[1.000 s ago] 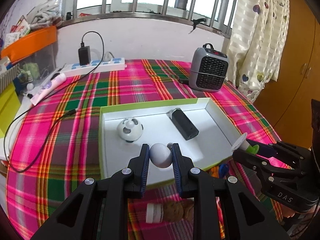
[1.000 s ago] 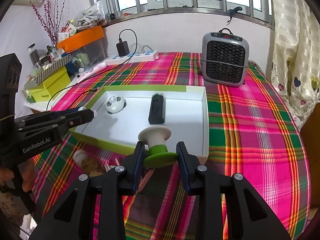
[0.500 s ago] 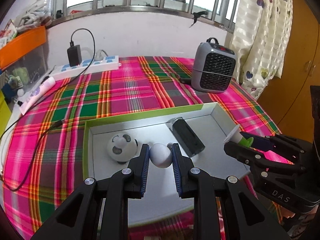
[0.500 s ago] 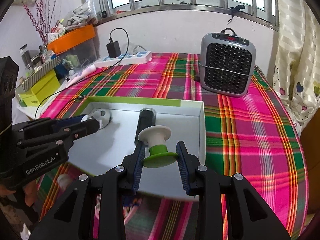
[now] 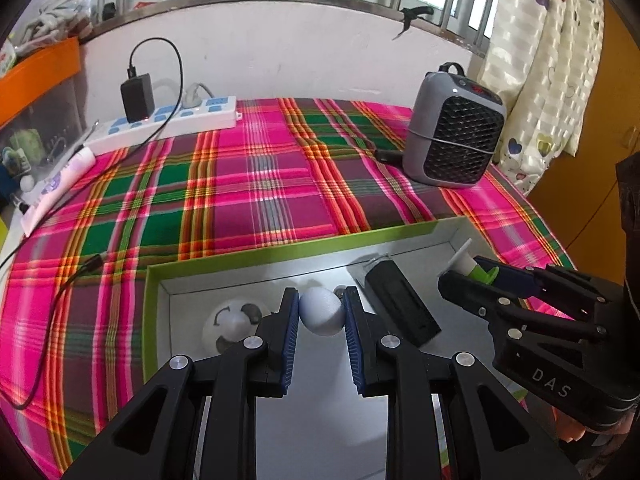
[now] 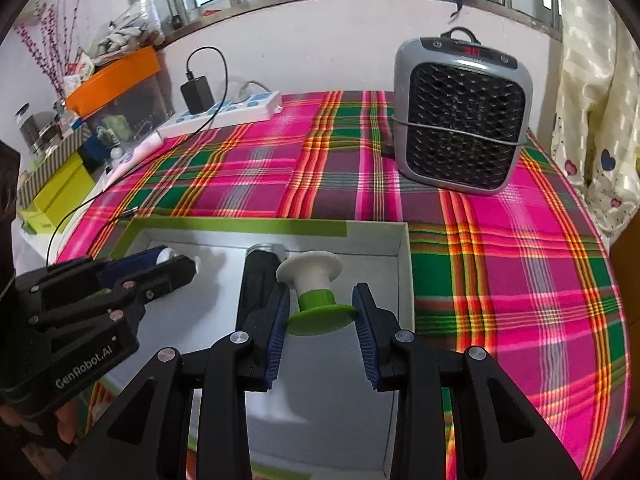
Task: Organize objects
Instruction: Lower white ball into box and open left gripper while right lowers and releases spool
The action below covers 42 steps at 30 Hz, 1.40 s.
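**Two things in the box, two more held above it**

Two items already lay in the box (image 5: 240,258): a round ball toy (image 5: 230,330) and a black case (image 5: 402,306). The left gripper (image 5: 322,312) clenched a pale egg (image 5: 322,312), matte and smooth, over the box floor. The right gripper (image 6: 322,310) gripped a spool (image 6: 316,292) by its green flange, white end up. Both seemed ready to set down.

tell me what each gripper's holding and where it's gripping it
The left gripper pinches a white egg-shaped ball across its sides. The right gripper clamps a green-and-white spool by the rim of its green flange.
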{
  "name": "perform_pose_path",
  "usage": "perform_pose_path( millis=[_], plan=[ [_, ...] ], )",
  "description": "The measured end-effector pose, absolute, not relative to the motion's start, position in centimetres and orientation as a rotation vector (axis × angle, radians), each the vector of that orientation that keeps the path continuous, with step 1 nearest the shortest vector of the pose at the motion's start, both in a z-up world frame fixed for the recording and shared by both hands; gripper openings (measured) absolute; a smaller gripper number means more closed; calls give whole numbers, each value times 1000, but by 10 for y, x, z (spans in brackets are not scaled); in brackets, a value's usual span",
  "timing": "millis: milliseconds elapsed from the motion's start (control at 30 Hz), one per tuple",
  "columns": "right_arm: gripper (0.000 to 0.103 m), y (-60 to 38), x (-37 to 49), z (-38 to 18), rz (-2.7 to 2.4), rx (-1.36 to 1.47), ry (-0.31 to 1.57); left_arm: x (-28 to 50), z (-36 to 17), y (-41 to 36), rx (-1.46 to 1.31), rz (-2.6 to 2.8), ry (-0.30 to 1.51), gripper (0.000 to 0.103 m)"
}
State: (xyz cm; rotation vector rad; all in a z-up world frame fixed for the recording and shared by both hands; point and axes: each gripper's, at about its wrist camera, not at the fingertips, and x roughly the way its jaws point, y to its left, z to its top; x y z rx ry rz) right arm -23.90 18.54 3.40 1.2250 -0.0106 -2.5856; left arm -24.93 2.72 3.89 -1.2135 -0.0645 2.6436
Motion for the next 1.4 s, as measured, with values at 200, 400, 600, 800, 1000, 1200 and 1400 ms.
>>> perform_pose_path(
  millis=[200,400,600,800,1000,1200,1400],
  plan=[
    [34,185,-250,27,-2577,1255,-20,-260,32,30,-1241,2634,-61,21],
    [34,181,-256,25,-2576,1263,-18,-265,27,30,-1265,2630,-64,21],
    [34,178,-260,24,-2574,1269,-13,-268,25,31,-1288,2622,-51,21],
    [34,173,-261,23,-2573,1271,12,-270,22,31,-1308,2622,-42,21],
    [34,168,-265,22,-2572,1279,34,-271,21,30,-1313,2619,-48,21],
    [34,166,-266,21,-2574,1290,63,-271,20,29,-1314,2619,-49,21],
    [34,165,-265,20,-2577,1290,77,-272,19,30,-1319,2615,-48,21]
  ],
)
